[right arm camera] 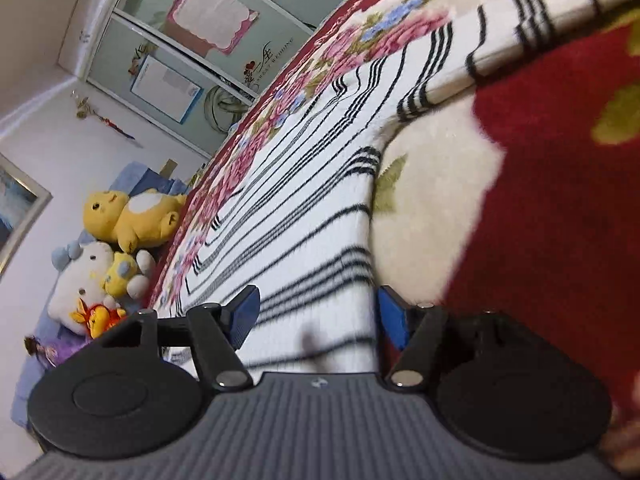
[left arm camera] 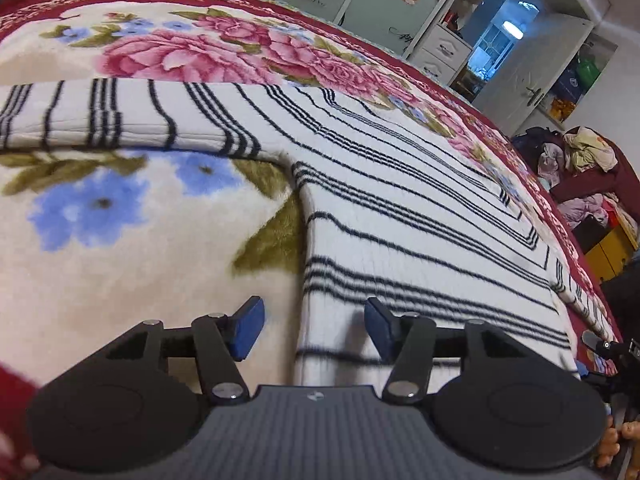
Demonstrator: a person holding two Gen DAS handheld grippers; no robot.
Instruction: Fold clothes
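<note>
- Left gripper (left arm camera: pixel 314 330), nearest the lens: blue pads apart, nothing between them, poised just above the near edge of the striped sweater (left arm camera: pixel 400 216); it straddles the garment's side edge, one pad over the floral blanket (left arm camera: pixel 120 240), the other over knit.
- Right gripper (right arm camera: pixel 318 316): jaws wider, also empty, hovering over the hem w/ one pad at the sweater's other side edge (right arm camera: pixel 372 216).
- Sweater: white knit w/ thin black stripes, spread flat on the bed's blanket, towards the bed's near edge. Body runs lengthwise away from both cameras; hem nearest, shoulders far. One sleeve (left arm camera: pixel 120 120) juts sideways from the far end, roughly square to the body, running along the bed. The other sleeve (right arm camera: pixel 540 24) shows in the right view, likewise angled off the top.
- Handling, by the look: soft, thickish, light, limp; no stiffness, so it'll sag & drag on the plush pile. Not fragile. Likely best pinched at the hem corners or the side edges, where a doubled edge gives the pads something to bite.
- Fold state: body still full length, sleeves not tucked in.
- Plush toys (right arm camera: pixel 120 248) sit beyond the bed's far side; a clothes pile (left arm camera: pixel 576 160) lies off its other end.
</note>
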